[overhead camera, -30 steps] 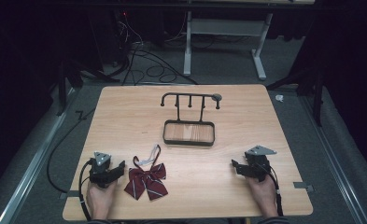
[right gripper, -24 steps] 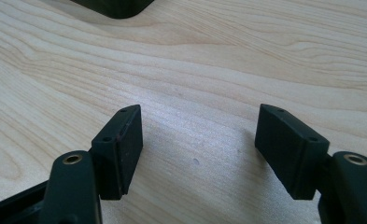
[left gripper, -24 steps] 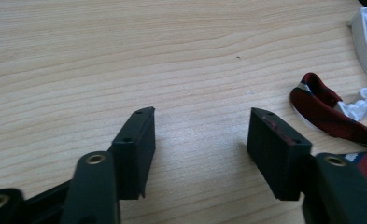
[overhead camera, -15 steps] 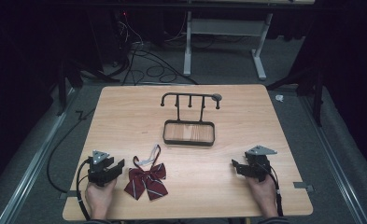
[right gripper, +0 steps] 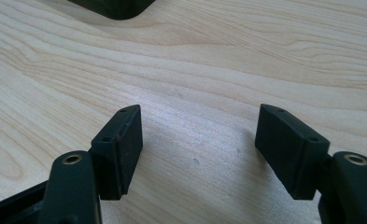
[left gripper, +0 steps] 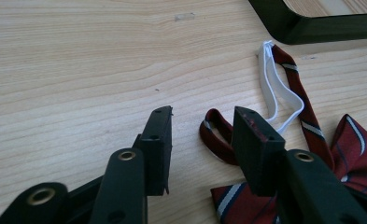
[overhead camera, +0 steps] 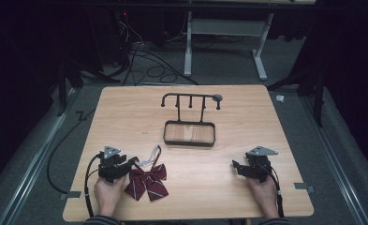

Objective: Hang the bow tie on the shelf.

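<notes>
Left claw (overhead camera: 131,163) has edged toward the bow tie (overhead camera: 146,182) since the earlier frame, jaws just closing yet pinching nothing. Tie lies near the counter's (overhead camera: 125,112) front edge, left of centre. Right claw (overhead camera: 236,168) spread, empty.

The room around my table (overhead camera: 247,117) lay dark; overhead light fell evenly on the wood. My close views were sharp, shadows soft, a pale sheen.

A dim lab: lone wooden table (overhead camera: 125,108), loose floor cables (overhead camera: 144,61), grey carpet (overhead camera: 228,70), black surroundings
</notes>
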Motion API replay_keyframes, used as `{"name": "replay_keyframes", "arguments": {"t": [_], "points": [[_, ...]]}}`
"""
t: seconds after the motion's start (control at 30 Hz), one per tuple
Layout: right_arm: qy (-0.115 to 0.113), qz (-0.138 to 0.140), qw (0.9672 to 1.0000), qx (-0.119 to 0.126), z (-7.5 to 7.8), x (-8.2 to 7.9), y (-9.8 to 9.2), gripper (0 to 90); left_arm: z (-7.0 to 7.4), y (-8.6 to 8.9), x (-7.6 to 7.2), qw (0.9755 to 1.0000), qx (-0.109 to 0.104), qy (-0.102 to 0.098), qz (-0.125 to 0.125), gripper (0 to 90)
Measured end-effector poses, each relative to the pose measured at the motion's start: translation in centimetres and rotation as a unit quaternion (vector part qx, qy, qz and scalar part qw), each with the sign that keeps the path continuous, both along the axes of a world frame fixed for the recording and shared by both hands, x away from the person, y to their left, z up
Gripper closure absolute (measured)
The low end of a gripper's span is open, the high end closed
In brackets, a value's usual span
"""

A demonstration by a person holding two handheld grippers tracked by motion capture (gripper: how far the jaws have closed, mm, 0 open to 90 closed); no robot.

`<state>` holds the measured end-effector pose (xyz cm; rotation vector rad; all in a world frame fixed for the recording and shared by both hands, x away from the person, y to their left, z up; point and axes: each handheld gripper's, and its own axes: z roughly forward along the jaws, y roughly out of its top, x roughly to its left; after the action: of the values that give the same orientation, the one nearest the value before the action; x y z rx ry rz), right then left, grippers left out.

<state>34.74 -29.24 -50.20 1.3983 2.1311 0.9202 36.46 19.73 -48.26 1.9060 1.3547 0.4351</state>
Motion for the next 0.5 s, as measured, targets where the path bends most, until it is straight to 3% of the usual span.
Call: {"name": "replay_keyframes", "arguments": {"t": [0.2,0.5], "points": [[0.000,0.000,1.0000,0.000,0.0,0.0,0.0,33.2,-0.3,-0.5,0.5,1.0000,-0.003,0.006,-0.006,67.0],[0.000,0.001,1.0000,0.001,0.0,0.0,0.0,33.2,-1.2,-1.1,1.1,0.9997,0.010,0.020,-0.006,78.0]]}}
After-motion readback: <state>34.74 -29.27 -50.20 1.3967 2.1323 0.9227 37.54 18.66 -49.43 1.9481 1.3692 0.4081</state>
